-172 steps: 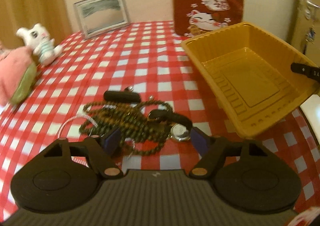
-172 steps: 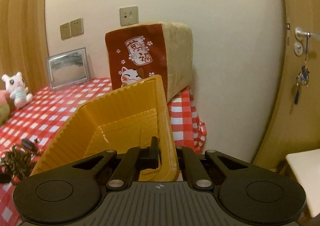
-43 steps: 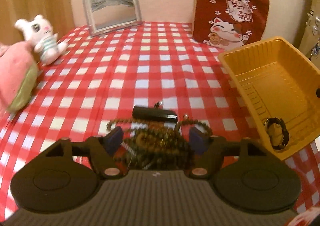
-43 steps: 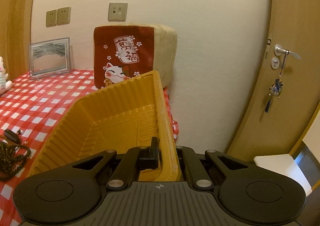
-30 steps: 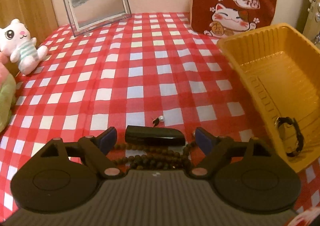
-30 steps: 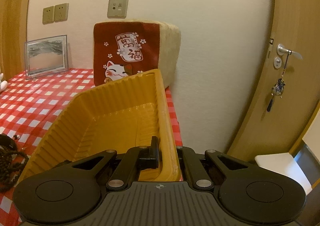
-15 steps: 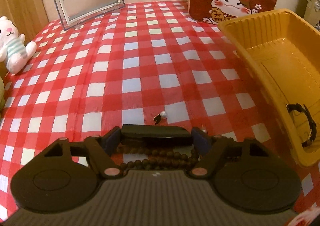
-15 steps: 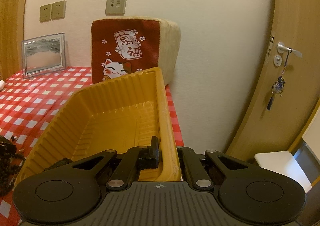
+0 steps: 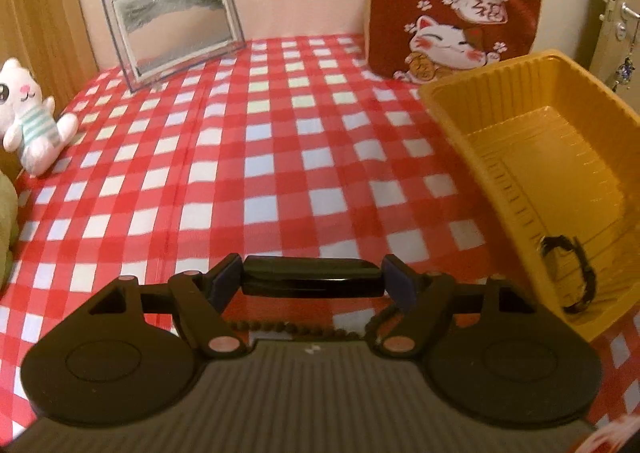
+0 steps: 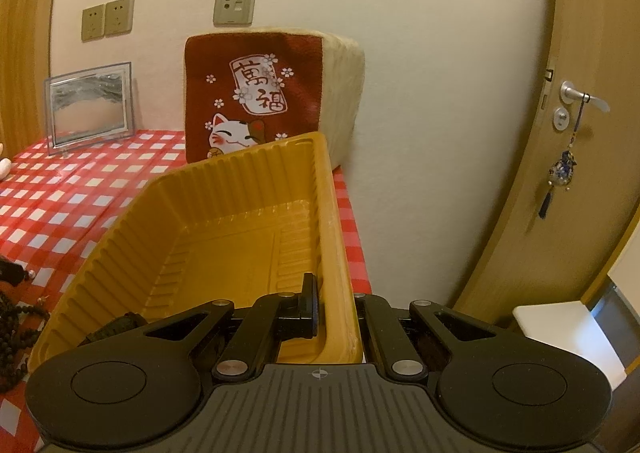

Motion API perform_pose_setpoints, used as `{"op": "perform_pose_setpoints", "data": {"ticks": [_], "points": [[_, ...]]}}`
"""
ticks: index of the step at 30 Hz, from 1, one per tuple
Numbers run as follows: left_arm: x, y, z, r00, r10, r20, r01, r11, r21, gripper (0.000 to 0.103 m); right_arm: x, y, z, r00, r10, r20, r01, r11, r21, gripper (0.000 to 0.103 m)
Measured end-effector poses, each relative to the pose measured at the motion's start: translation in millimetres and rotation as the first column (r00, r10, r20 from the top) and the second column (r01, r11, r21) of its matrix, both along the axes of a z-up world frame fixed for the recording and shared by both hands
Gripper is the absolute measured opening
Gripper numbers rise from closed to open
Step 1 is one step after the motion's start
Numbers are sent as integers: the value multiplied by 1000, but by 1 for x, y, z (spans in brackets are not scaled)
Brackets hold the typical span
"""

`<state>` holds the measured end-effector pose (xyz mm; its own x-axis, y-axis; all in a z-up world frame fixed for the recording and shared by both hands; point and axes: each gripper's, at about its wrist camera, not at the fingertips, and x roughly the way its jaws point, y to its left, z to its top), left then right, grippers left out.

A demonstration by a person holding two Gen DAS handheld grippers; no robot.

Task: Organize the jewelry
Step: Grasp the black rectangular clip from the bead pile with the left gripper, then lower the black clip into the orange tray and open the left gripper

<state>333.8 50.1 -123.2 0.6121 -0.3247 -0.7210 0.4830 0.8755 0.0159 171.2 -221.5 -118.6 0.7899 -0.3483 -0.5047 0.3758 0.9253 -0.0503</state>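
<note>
red-white checked tablecloth (image 9: 260, 157), yellow tray (image 9: 448, 109), black bar (image 9: 312, 281)

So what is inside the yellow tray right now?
One black bracelet lies at the near end of the yellow tray; the rest of the floor in view is bare. The right claw, clamped on the tray's side wall, hides the near corner.

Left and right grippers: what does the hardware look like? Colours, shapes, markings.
Both match: matte black, a ribbed grey-black housing in front of the camera, flanked by two round discs with wedge-shaped cut-outs, and angled linkage arms with copper or silver pivot pins. The left gripper has blue pads on its fingertips and a small white logo on the housing. The right gripper carries a crosshair mark. No cables, sleeves or hands visible.
</note>
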Motion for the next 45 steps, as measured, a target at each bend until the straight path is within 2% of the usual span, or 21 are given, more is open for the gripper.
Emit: {"op": "perform_pose_setpoints", "data": {"ticks": [5,9,13,16,22,25,30,39,42,45], "points": [[-5,-15,20,999,-40,12,41,997,-66,74,0,-1,0,1000,7,0,-7,1000,0,3],[-12,-41,33,993,-118,23,120,986,-114,74,0,-1,-1,1000,12,-1,-12,1000,-2,3],[-23,-73,33,980,-200,19,200,970,-135,74,1,-1,0,1000,17,-2,-17,1000,-5,3],[-32,-94,33,966,-259,11,258,953,-156,74,1,0,0,1000,19,-1,-19,1000,-9,3],[-53,-128,32,918,-396,-9,387,903,-188,74,1,0,-1,1000,20,0,-20,1000,-7,3],[-54,-138,25,902,-431,-38,416,887,-200,74,1,-1,-1,1000,20,0,-20,1000,-5,3],[-53,-147,13,886,-455,-92,427,877,-219,74,1,-2,-1,1000,22,-1,-22,1000,-2,3],[-47,-145,6,887,-440,-142,399,883,-248,75,2,-3,-2,1000,23,-5,-23,1000,1,3],[-49,-132,17,900,-421,-110,381,884,-270,75,3,-2,-3,1000,19,-5,-19,1000,-3,3],[-50,-110,28,923,-378,-65,349,898,-269,74,3,-1,-4,1000,13,1,-13,1000,-7,3]]}}
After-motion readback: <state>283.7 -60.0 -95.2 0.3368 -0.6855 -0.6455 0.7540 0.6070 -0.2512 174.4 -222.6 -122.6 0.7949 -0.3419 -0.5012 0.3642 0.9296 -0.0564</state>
